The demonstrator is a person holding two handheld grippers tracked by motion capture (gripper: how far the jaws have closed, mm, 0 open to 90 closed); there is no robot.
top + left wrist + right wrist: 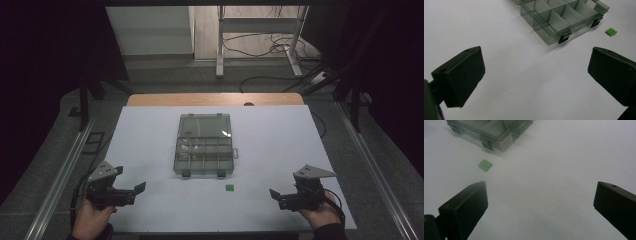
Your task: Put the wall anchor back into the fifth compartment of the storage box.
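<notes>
Compartment box (204,148), clear grey plastic with its lid laid open behind it, sits at the middle of the white table (270,150) and serves as the landmark. Left gripper (131,192) rests well off the box's near-left corner, jaws spread wide and holding nothing. Right gripper (278,195) lies well off the near-right corner, likewise wide open and empty. Small green piece (230,188) lies just in front of the box's near-right latch, between the two grippers, nearer the right one, touching neither.

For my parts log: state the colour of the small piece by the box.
Green; right gripper view.
</notes>
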